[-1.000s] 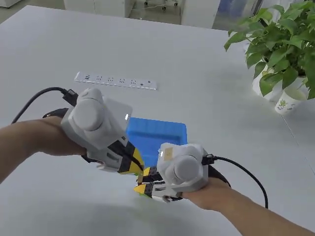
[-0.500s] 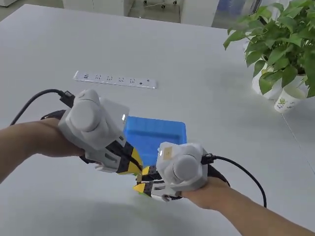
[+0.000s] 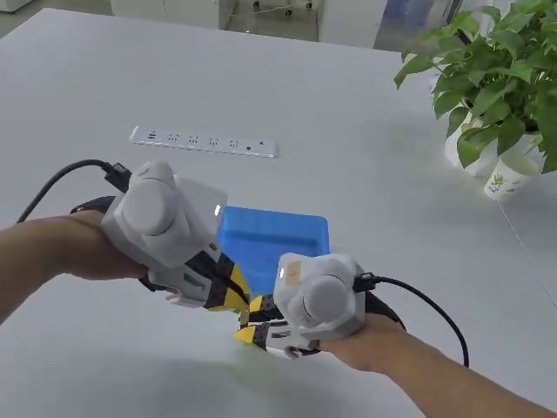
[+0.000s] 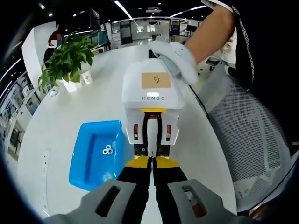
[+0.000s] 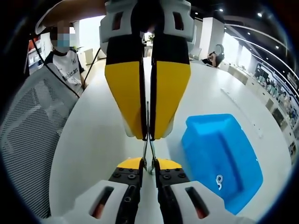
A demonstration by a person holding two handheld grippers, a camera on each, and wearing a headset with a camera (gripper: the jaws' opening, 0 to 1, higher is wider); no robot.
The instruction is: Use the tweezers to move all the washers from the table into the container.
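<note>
Left gripper (image 5: 147, 134) and right gripper (image 5: 148, 165) stay tip to tip beside the blue container (image 3: 274, 233), just as we saw a second ago, both pinched narrow on the tweezers (image 5: 149, 151). We see washers (image 4: 108, 150) lying inside the container.

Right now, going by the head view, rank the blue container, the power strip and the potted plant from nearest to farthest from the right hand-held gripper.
1. Blue container, just beyond the right hand-held gripper.
2. Power strip, farther ahead, toward the left.
3. Potted plant, far off on the right.
</note>
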